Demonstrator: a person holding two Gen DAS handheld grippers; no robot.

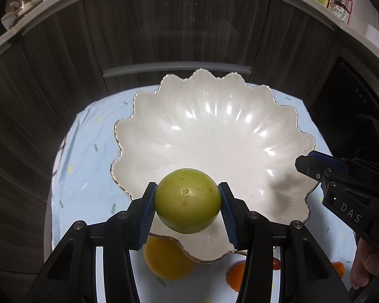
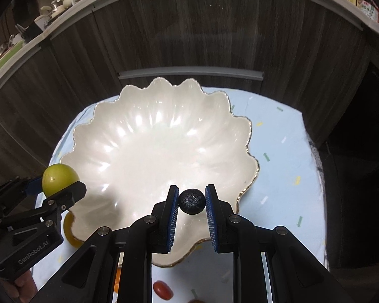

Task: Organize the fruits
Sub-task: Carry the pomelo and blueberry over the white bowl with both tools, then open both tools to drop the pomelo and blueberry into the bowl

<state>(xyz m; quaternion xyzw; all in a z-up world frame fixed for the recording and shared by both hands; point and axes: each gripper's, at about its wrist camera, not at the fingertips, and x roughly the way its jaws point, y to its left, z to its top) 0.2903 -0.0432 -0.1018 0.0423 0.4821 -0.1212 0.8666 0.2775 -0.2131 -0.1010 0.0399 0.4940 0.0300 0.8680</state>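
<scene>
- Green round fruit [image 1: 187, 200] pinched between the blue pads of the left gripper [image 1: 187, 202], up in the air over the near-left rim of the bowl, not resting on anything.
- Same green fruit [image 2: 59, 178] showing at the far left of the right wrist view, left gripper [image 2: 60, 189] clamped around it, just over the bowl's left edge.
- Small dark bumpy ball of a fruit [image 2: 191, 201] squeezed between the pads of the right gripper [image 2: 191, 202], jaws only a little apart, hanging over the near part of the bowl.
- Right gripper [image 1: 315, 169] poking in from the right in the left wrist view; can't tell from there what's in it.
- Big white scalloped bowl [image 1: 214, 131] with a thin gold rim, nothing lying inside, sitting mid-table [image 2: 164, 131].
- Orange fruit [image 1: 168, 260] on the cloth just near of the bowl, partly tucked under the rim.
- Small orange-red fruit [image 1: 236, 276] near it to the right, half hidden behind a gripper finger.
- Little red oval tomato-looking thing [image 2: 162, 289] on the cloth at the near edge.
- Light blue tablecloth [image 1: 88, 156] with small coloured dashes under everything.
- Dark wood-grain cabinets [image 1: 176, 25] beyond, cluttered shelf above.
</scene>
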